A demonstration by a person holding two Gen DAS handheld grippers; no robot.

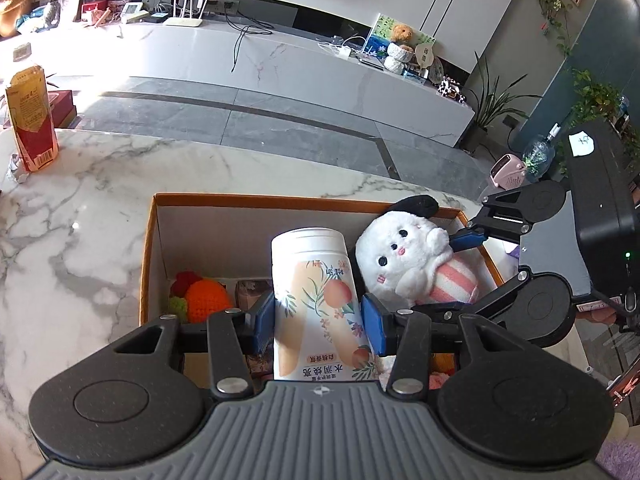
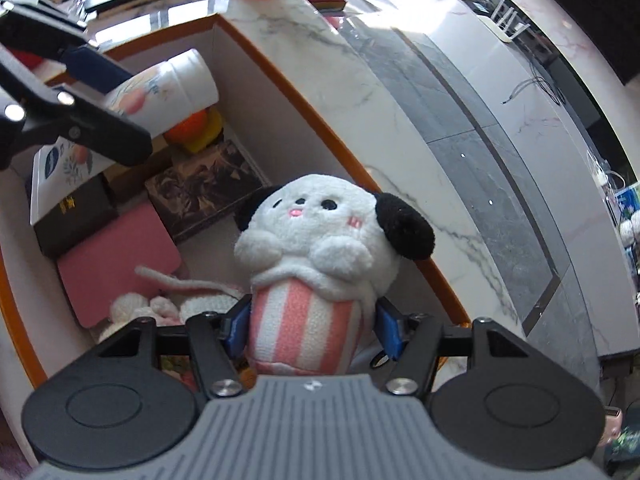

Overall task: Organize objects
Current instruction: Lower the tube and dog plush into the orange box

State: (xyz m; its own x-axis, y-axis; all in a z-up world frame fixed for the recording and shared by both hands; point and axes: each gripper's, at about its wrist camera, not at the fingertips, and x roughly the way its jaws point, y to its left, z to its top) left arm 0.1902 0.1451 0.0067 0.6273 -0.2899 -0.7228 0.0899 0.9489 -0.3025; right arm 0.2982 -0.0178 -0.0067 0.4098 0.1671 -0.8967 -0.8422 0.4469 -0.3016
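Note:
My left gripper point(image 1: 318, 322) is shut on a white bottle with a peach print point(image 1: 318, 300) and holds it over the orange-rimmed cardboard box point(image 1: 256, 199). My right gripper point(image 2: 312, 332) is shut on the pink-striped base of a white plush dog with black ears point(image 2: 320, 236), also over the box point(image 2: 280, 76). The plush point(image 1: 404, 260) shows in the left wrist view with the right gripper point(image 1: 464, 276) on it. The bottle point(image 2: 168, 88) and the left gripper point(image 2: 92, 92) show at the upper left of the right wrist view.
Inside the box lie a crocheted orange fruit point(image 1: 206, 300), a dark patterned box point(image 2: 204, 188), a black box point(image 2: 76, 212), a pink case point(image 2: 116, 260) and white knitted items point(image 2: 160, 308). A red and yellow carton point(image 1: 32, 120) stands on the marble table point(image 1: 80, 240).

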